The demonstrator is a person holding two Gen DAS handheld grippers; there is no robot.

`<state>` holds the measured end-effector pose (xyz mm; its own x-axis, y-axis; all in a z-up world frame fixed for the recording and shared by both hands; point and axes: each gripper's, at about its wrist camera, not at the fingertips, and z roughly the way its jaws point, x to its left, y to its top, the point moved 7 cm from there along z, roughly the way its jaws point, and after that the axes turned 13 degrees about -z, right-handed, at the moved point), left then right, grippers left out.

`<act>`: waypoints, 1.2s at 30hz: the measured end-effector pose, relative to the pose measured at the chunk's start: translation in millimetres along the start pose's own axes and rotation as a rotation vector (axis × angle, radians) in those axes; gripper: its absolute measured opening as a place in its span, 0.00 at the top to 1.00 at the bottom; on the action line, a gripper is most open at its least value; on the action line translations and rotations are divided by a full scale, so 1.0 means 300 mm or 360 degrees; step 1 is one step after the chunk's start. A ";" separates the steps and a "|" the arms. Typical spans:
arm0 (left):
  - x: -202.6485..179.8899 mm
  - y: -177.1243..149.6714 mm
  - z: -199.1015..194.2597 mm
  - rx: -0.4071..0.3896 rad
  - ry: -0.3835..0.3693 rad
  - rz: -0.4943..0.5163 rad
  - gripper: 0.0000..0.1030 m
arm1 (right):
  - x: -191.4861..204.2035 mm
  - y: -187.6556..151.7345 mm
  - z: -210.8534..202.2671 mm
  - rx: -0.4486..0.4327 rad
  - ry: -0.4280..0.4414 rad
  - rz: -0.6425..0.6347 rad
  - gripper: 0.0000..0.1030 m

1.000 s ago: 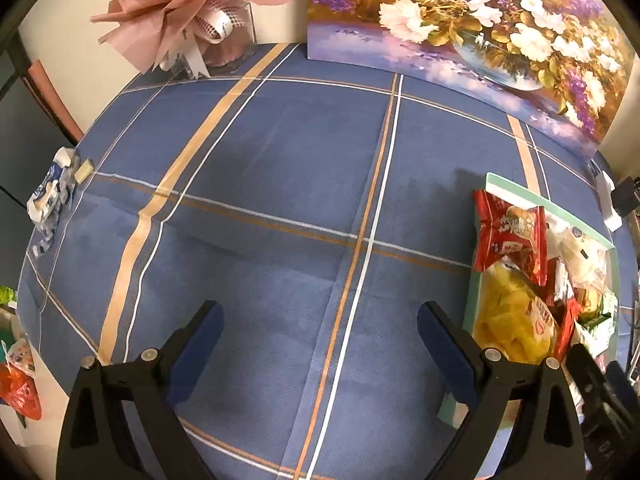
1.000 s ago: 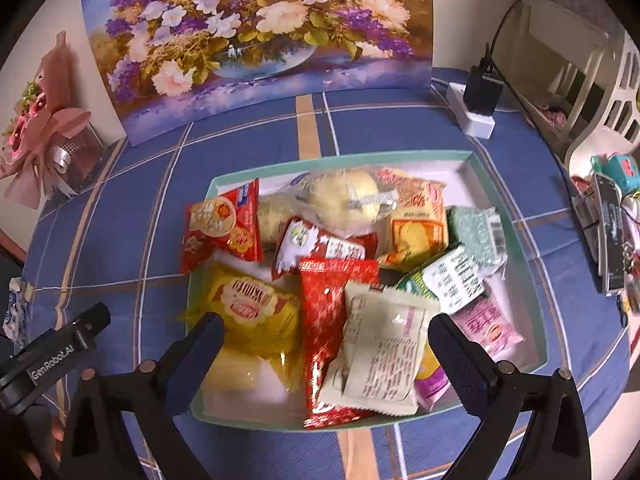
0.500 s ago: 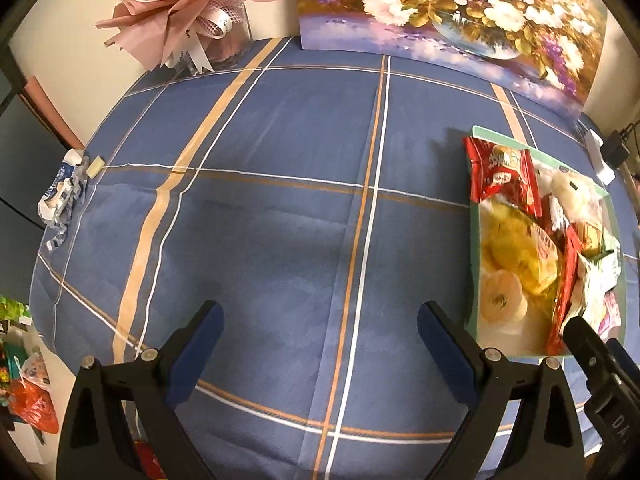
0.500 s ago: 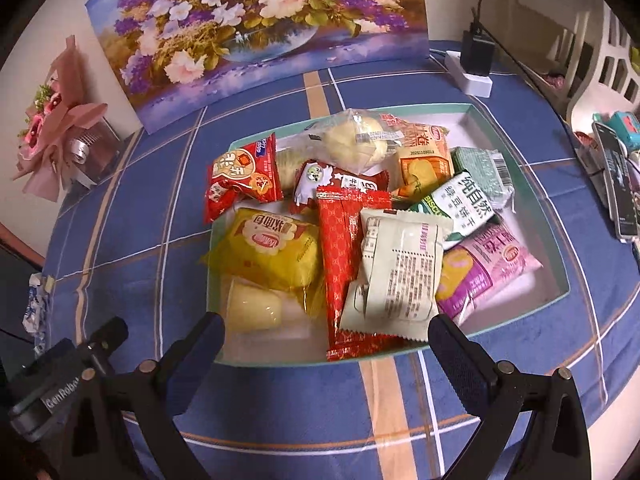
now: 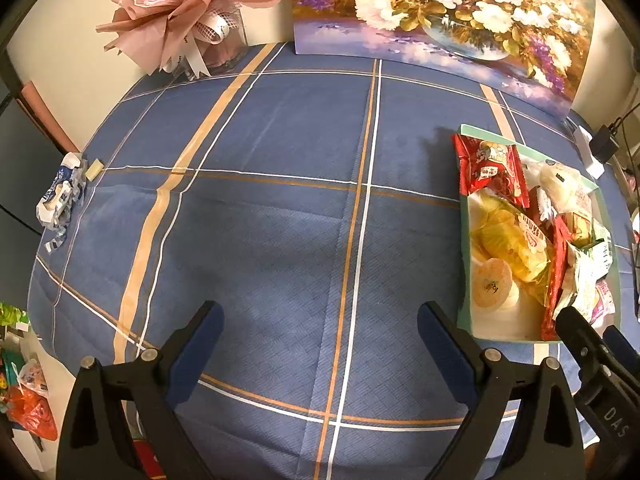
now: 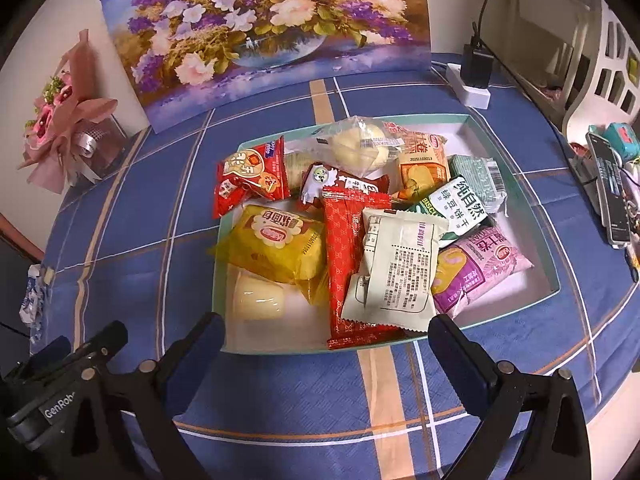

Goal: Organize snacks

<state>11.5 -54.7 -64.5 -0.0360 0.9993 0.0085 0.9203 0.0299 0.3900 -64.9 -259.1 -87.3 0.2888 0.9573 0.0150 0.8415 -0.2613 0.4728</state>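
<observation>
A teal-rimmed white tray (image 6: 556, 280) holds several snack packets: a yellow packet (image 6: 276, 244), a long red packet (image 6: 346, 264), a cream packet (image 6: 396, 268), a pink-purple packet (image 6: 480, 272) and a pale round cake (image 6: 256, 298). My right gripper (image 6: 326, 336) is open and empty, just in front of the tray's near rim. My left gripper (image 5: 320, 324) is open and empty over bare blue cloth, left of the tray (image 5: 466, 280), whose packets also show there.
A blue plaid cloth (image 5: 260, 208) covers the table. A flower painting (image 6: 272, 32) and a pink bouquet (image 5: 188, 20) stand at the back. A crumpled wrapper (image 5: 60, 196) lies at the left edge. A power strip (image 6: 472, 84) and a phone (image 6: 610, 188) sit to the right.
Both grippers have pulled back toward the table's near edge and risen. The tray looks farther off in both views. Both stay open and empty.
</observation>
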 end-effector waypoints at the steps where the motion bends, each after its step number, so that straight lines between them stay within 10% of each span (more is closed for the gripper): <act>1: 0.000 0.001 0.002 0.0004 -0.0003 0.0000 0.05 | 0.001 0.002 0.001 0.0001 -0.0006 -0.0008 0.00; 36: 0.019 0.007 0.033 0.0055 0.0054 -0.0026 0.05 | 0.039 0.008 0.026 0.0025 -0.0045 -0.0123 0.00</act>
<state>17.1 -48.6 -72.8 -0.0637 0.9974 0.0340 0.9325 0.0474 0.3581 -56.0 -249.6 -92.7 0.2354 0.9708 -0.0457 0.8688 -0.1890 0.4578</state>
